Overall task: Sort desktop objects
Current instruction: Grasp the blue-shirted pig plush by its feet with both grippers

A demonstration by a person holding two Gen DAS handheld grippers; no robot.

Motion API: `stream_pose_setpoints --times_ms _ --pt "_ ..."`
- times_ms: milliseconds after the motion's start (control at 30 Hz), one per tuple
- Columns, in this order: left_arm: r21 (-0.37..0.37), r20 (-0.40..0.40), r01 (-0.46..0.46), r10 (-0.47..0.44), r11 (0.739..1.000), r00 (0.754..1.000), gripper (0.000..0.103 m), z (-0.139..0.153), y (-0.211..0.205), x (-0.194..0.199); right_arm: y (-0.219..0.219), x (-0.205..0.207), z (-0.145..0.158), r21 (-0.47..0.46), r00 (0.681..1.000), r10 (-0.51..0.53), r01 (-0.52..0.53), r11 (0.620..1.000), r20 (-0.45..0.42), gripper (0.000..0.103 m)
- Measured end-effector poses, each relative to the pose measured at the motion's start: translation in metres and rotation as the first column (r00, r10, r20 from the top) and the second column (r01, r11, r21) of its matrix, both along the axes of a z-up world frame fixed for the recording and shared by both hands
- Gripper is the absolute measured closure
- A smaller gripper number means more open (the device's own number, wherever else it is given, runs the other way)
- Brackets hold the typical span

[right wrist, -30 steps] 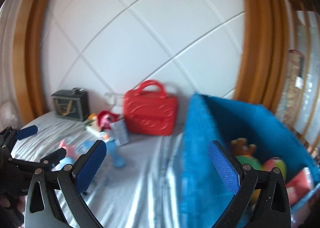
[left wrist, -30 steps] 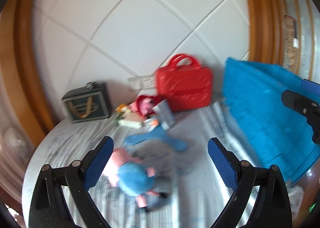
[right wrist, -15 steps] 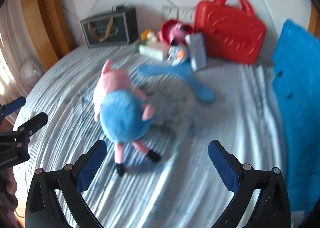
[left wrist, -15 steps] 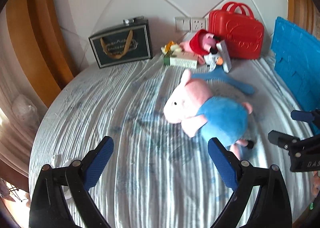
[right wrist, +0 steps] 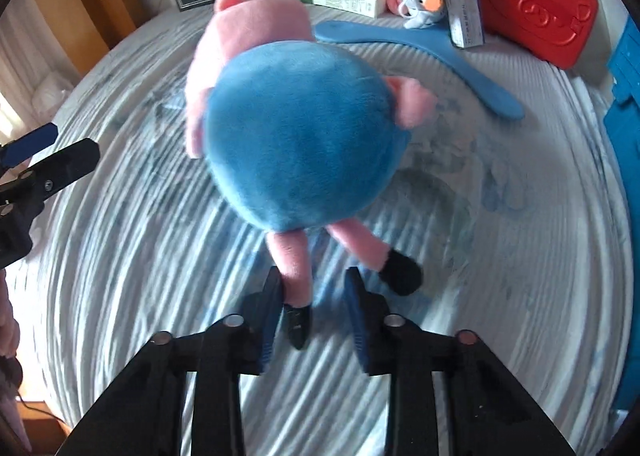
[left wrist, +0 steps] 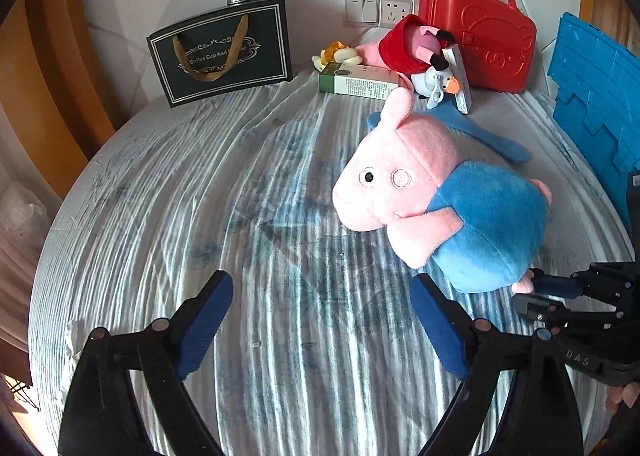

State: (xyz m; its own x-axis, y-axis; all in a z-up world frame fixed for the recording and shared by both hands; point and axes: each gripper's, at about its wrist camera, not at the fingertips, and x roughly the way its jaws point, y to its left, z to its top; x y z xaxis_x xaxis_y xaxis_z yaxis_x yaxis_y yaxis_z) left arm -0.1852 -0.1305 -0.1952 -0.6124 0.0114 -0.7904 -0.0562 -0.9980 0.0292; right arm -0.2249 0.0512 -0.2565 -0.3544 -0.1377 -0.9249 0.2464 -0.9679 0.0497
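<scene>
— Right gripper [right wrist: 310, 310], what did it have?
— Its blue-padded jaws were closing around one pink leg of the plush pig [right wrist: 296, 124], the black foot lying between them. One pad touched the leg; the other stood just clear, so nothing was pinched yet.
— And the pig itself?
— It lay on its side on the striped, wrinkled cloth [left wrist: 192, 224], pink head pointing toward the far wall, round blue body toward the right gripper, second leg splayed out beside the jaws.
— The left gripper [left wrist: 320, 320]?
— Spread wide, its jaws easing inward, with only bare cloth between the pads. It hung beside the pig, near the snout, touching nothing.
— What surrounded the toy?
— A blue hanger [right wrist: 432, 52] lay just behind it. Farther back, against the wall, a smaller plush in red [left wrist: 412, 44], a green-and-white carton [left wrist: 356, 84], a small duck-faced toy [right wrist: 424, 2] and a red carrying case [left wrist: 484, 40] sat crowded together. A dark gift bag [left wrist: 220, 52] stood apart from them. A blue crate [left wrist: 596, 96] rose at the cloth's edge, on the right gripper's side.
</scene>
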Motion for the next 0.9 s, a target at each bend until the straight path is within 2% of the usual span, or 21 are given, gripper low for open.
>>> stream_pose_setpoints --times_ms 167,233,267,400,467,533,600,633,700,767,800,900 --pt "0.041 -0.007 0.077 -0.077 0.996 0.997 0.012 -0.001 0.029 -0.014 0.038 -0.017 0.01 0.007 0.998 -0.059 0.06 0.998 -0.025 0.08" --pt "0.06 -0.001 0.117 -0.117 0.991 0.993 0.016 -0.002 0.044 -0.021 0.045 -0.023 0.012 0.007 0.997 -0.064 0.065 0.998 -0.031 0.081" --pt "0.066 0.005 0.134 -0.134 0.989 0.991 0.024 -0.003 0.05 -0.025 0.048 -0.024 0.014 0.0 0.998 -0.06 0.06 0.998 -0.032 0.081" --pt "0.062 0.071 0.167 -0.171 0.984 0.983 0.044 -0.02 0.066 -0.04 0.048 -0.031 0.014 -0.011 0.998 -0.054 0.053 0.999 -0.029 0.081" --pt "0.076 0.1 0.163 -0.17 0.984 0.98 0.049 -0.028 0.066 -0.044 0.048 -0.034 0.012 -0.015 0.998 -0.056 0.055 0.998 -0.025 0.081" --pt "0.095 0.112 0.173 -0.184 0.98 0.977 0.065 -0.031 0.067 -0.045 0.048 -0.036 0.012 -0.026 0.998 -0.058 0.057 0.998 -0.021 0.081" --pt "0.112 0.128 0.184 -0.198 0.976 0.972 0.092 -0.033 0.07 -0.045 0.046 -0.037 0.011 -0.048 0.998 -0.047 0.046 0.998 -0.028 0.08" --pt "0.098 0.132 0.183 -0.196 0.978 0.972 0.095 -0.034 0.073 -0.044 0.045 -0.039 0.009 -0.062 0.999 -0.045 0.043 0.997 -0.03 0.08" --pt "0.073 0.117 0.171 -0.178 0.983 0.977 0.097 -0.032 0.076 -0.041 0.046 -0.038 0.01 -0.082 0.998 -0.055 0.051 0.995 -0.042 0.081" --pt "0.071 0.075 0.159 -0.164 0.985 0.984 0.098 -0.02 0.078 -0.036 0.048 -0.035 0.016 -0.105 0.996 -0.07 0.064 0.992 -0.059 0.089" --pt "0.063 0.045 0.158 -0.161 0.985 0.986 0.098 -0.01 0.079 -0.033 0.049 -0.034 0.021 -0.113 0.995 -0.073 0.065 0.992 -0.074 0.093" --pt "0.038 -0.063 0.157 -0.155 0.987 0.986 0.098 0.026 0.082 -0.027 0.051 -0.028 0.046 -0.133 0.984 -0.09 0.07 0.989 -0.153 0.094"
